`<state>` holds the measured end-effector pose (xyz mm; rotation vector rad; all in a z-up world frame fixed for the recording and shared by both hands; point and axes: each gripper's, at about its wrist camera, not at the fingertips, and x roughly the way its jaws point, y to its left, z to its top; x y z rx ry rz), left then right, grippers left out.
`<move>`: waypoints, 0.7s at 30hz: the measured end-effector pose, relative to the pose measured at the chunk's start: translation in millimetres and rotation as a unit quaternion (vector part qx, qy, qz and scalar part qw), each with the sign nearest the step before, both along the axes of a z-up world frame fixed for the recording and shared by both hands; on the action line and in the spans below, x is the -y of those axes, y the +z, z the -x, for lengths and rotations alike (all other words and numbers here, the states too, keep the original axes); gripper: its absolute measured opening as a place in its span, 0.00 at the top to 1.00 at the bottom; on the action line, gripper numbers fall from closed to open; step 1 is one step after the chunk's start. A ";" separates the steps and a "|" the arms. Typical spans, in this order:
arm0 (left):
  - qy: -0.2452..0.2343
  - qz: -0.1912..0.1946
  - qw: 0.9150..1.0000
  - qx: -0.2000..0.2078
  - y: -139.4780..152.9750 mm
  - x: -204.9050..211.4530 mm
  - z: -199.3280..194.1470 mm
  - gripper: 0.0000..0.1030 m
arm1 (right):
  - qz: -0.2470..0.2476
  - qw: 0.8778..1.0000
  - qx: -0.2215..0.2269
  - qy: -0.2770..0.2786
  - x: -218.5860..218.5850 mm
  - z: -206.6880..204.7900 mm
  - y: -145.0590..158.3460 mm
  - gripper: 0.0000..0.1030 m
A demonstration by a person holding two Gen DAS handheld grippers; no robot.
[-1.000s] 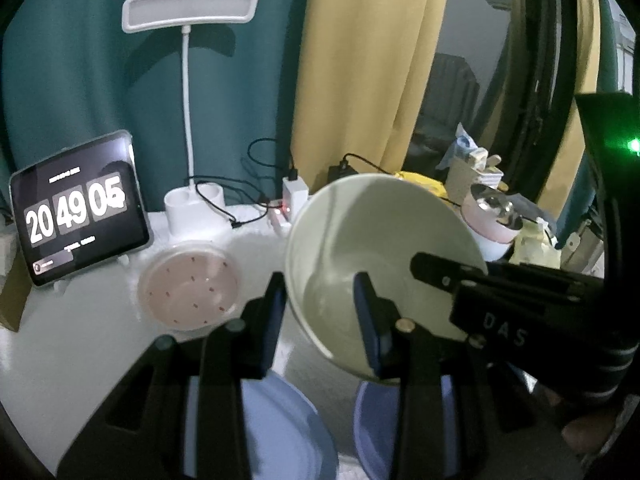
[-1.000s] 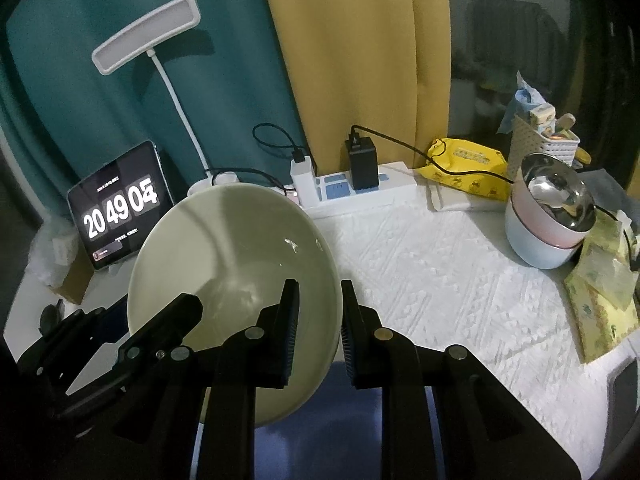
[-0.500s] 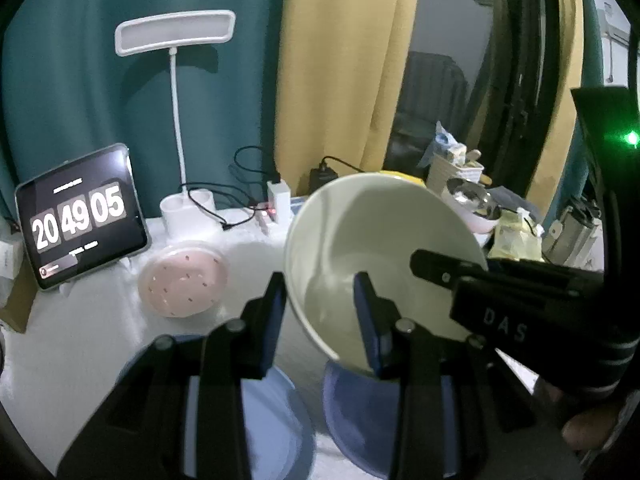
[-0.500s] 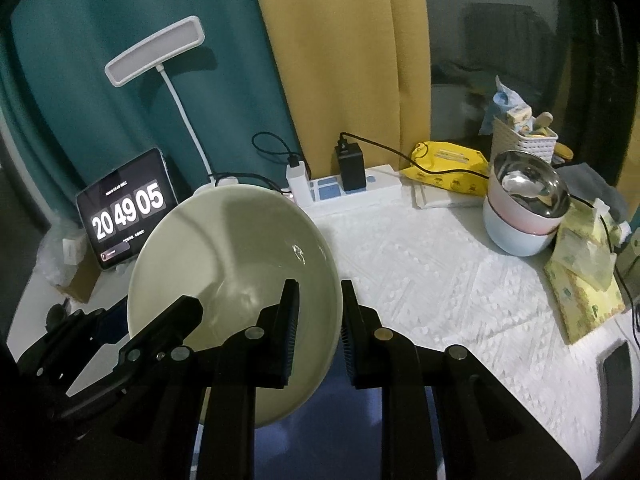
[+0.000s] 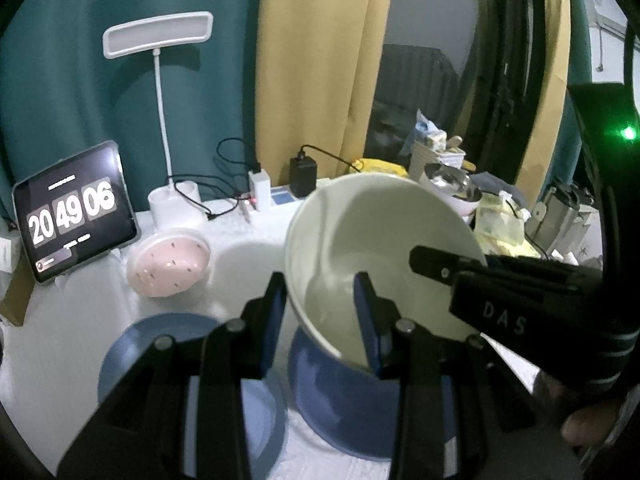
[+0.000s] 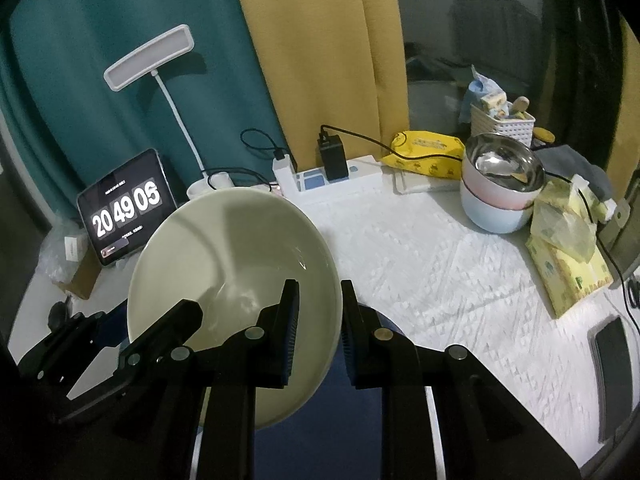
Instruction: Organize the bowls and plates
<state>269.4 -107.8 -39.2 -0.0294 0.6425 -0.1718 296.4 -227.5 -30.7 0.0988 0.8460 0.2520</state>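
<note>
Tabletop (image 6: pixel 440 264): white quilted cloth, fronting teal and yellow curtains.
Left gripper (image 5: pixel 320 308): nearest the lens in the left wrist view; jaws narrowly parted, clamped across the rim of the cream bowl, one finger outside the wall, one inside.
Right gripper (image 6: pixel 319 322): nearest the lens in the right wrist view; jaws nearly together, pinching the opposite rim of the cream bowl.
Cream bowl (image 5: pixel 376 256): held tilted between both grippers, raised off the cloth, opening turned toward the left wrist camera.
Blue bowl (image 5: pixel 340 396): directly beneath the cream bowl, resting on the cloth.
Blue plate (image 5: pixel 176 344): beside the blue bowl, left of the cream bowl in the left wrist view.
Pink lid (image 5: pixel 170 266): past the blue plate, left of the cream bowl.
Tablet clock (image 5: pixel 72 216): left of the cream bowl, propped up, showing digits.
Power strip (image 6: pixel 332 178): behind the cream bowl, chargers plugged in.
Stacked bowls (image 6: pixel 500 192): far right of the cream bowl, steel bowl uppermost.
Desk lamp (image 5: pixel 158 34): behind the cream bowl, against the teal curtain.
</note>
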 end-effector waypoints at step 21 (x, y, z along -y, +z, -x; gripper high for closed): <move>-0.015 -0.015 0.999 -0.045 -32.6 25.4 5.5 0.66 | -0.011 0.999 -0.035 -0.015 27.3 14.1 -32.8 0.80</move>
